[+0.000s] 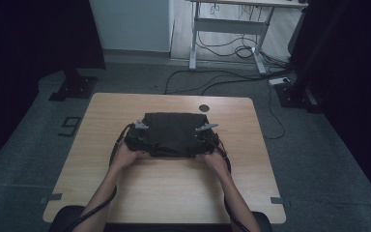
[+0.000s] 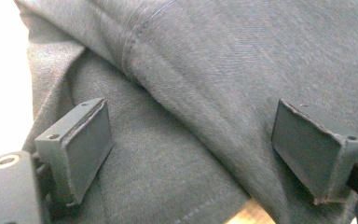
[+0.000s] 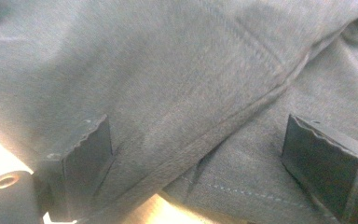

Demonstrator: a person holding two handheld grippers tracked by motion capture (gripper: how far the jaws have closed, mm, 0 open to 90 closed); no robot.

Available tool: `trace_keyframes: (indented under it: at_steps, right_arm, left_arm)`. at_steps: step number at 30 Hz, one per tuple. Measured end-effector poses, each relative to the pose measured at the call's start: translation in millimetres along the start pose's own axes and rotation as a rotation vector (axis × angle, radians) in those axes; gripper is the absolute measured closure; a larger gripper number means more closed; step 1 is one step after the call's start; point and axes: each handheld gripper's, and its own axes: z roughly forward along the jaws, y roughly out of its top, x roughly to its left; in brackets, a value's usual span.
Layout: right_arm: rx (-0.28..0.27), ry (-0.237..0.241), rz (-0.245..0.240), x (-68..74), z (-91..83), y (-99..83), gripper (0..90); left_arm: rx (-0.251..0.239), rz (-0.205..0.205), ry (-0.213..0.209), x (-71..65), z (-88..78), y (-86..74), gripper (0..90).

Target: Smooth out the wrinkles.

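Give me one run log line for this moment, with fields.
item: folded dark garment on table | left gripper: open, at its left edge | right gripper: open, at its right edge

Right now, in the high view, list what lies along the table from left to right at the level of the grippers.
Bare table → left gripper → dark cloth → right gripper → bare table again.

A light wooden table (image 1: 101,183) stands on grey carpet (image 1: 314,159). Far behind it stands a white desk frame (image 1: 227,26). Cables (image 1: 212,79) trail across the floor there.
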Motion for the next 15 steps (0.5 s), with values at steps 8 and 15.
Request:
trace_keyframes:
  at_steps: [8,15]
  right_arm:
    - [-0.042,0.03,-0.028,6.5,-31.3,7.9,7.4]
    - [-0.057,0.044,-0.039,11.1,-56.9,5.4,5.6]
  left_arm:
    - [0.002,0.057,-0.01,-14.9,-28.4,2.7,8.7]
    - [-0.019,0.099,-0.025,-25.0,-59.0,-2.6,4.3]
